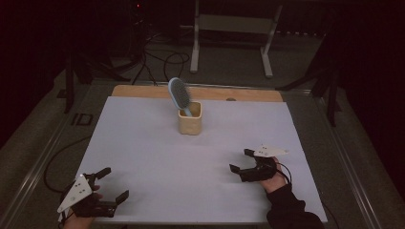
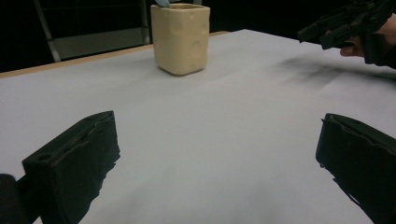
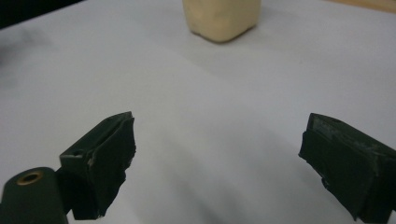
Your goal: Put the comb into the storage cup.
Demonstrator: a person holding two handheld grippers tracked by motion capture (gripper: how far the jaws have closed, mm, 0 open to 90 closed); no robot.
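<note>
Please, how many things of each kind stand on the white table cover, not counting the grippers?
Hairbrush, blue, standing in the cup: 1
Cup, cream-coloured, on the white table cover: 1
Total: 2

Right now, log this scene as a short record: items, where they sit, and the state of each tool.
holder: cream square cup, upright on the white mat, far centre
brush: blue hairbrush, handle down in the cup, head leaning left
left tool: open, holding nothing, near left corner
right tool: open, holding nothing, near right side
contact: neither tool touches cup or hairbrush
</note>
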